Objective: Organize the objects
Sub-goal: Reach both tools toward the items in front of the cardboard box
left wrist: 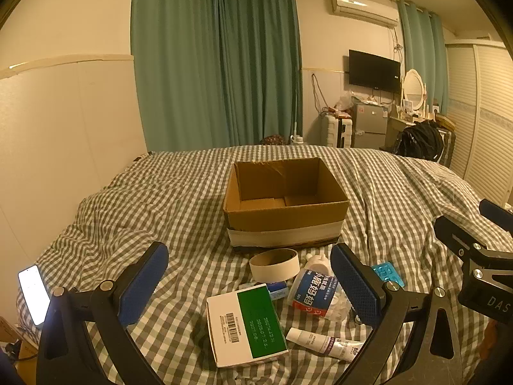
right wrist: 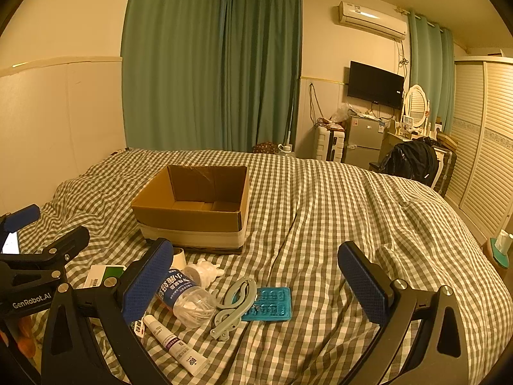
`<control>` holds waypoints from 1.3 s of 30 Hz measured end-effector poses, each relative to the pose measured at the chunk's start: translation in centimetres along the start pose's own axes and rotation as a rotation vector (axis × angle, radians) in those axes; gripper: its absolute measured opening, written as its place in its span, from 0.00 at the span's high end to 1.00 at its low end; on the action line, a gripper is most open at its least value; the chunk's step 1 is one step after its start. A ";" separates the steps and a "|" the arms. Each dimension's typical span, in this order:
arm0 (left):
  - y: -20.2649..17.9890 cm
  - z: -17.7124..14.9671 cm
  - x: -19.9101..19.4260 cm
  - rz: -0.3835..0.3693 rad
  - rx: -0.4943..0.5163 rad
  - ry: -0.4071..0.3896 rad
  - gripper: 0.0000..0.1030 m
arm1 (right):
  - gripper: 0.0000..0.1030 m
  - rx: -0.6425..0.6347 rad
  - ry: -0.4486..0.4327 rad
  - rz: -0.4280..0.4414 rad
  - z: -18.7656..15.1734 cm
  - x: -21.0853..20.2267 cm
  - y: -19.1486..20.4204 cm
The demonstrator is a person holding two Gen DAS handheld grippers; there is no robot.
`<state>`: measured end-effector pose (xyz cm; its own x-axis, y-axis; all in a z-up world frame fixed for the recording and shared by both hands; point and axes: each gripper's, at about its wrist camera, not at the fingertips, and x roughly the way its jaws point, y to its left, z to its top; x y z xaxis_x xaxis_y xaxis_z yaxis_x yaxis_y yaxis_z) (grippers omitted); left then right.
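On the checked bedspread [right wrist: 320, 208], both the left gripper [left wrist: 253, 285] and right gripper [right wrist: 256, 276] hover wide open and empty, the cardboard box [left wrist: 285, 205] at twelve o'clock beyond the clutter: tape roll [left wrist: 274, 264], bottle [right wrist: 186, 295], blister pack [right wrist: 272, 303].

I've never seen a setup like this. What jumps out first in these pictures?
The open brown cardboard box, banded with pale tape, sits empty in the middle of the grey-and-white checked bedspread. In front of it lies a clutter: a roll of beige tape, a green-and-white carton, a clear plastic bottle with a blue label and a teal blister pack. Both views are framed by black jaws with blue pads, spread wide and holding nothing.
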<state>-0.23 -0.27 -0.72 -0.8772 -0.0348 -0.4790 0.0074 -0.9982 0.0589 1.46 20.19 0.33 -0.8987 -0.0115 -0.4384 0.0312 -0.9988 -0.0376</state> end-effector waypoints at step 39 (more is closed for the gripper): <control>0.1 -0.2 -0.8 -0.003 -0.013 0.034 0.00 | 0.00 -0.014 -0.009 0.003 0.1 -1.0 0.5</control>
<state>0.61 -0.39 -0.51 -0.8603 -0.0333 -0.5087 0.0116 -0.9989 0.0459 2.34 19.73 0.85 -0.9027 -0.0147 -0.4301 0.0398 -0.9980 -0.0494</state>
